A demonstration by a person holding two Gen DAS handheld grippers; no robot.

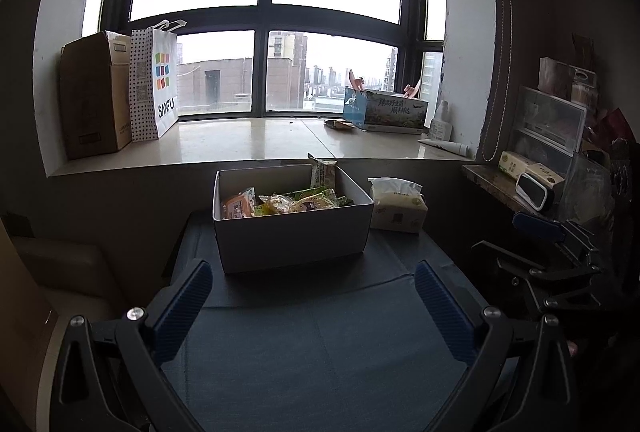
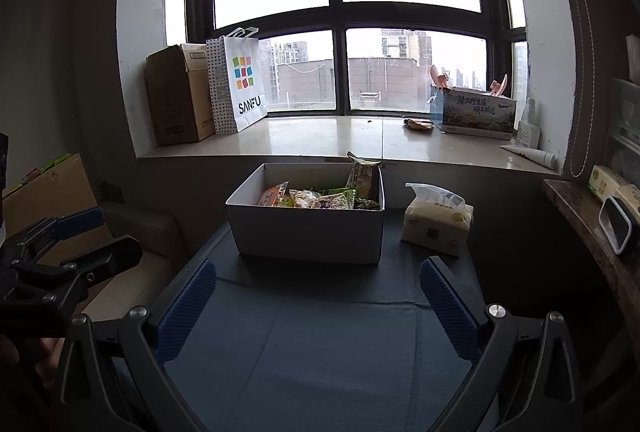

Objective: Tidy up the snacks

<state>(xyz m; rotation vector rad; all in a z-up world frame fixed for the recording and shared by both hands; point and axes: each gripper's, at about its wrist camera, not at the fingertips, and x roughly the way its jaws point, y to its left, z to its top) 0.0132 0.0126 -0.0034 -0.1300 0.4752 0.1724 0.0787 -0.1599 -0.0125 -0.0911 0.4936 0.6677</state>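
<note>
— Left view first: what sits closest?

— Blue pads [image 1: 182, 308] of the left gripper [image 1: 313, 306], spread wide with nothing between them, held level over the dark cloth [image 1: 304, 352]. It points straight at the box [image 1: 292, 236], which stands on the far end of the cloth, well apart from the fingertips.

— And the snacks?

— Snacks [image 1: 288, 202] lie inside the box; one packet [image 1: 322, 172] stands upright against its back right corner. A tissue pack [image 1: 396, 208] sits just beside the box on the right. At the right edge the right gripper [image 1: 548, 248] shows side-on, level.

— Now the right view.

— Right gripper [image 2: 318, 306] likewise: pads [image 2: 450, 306] far apart, empty, level above the cloth [image 2: 320, 352], aimed at the box [image 2: 308, 236]. Snacks [image 2: 316, 198] fill it, the packet [image 2: 362, 174] upright at the back right. Tissue pack [image 2: 436, 226] lies right of the box. Left gripper [image 2: 80, 232] shows at the left edge, with part of a hand [image 2: 44, 360] below it. Behind, on the sill [image 2: 320, 140], stand a carton [image 2: 178, 96] and a bag [image 2: 242, 84], touching.
</note>
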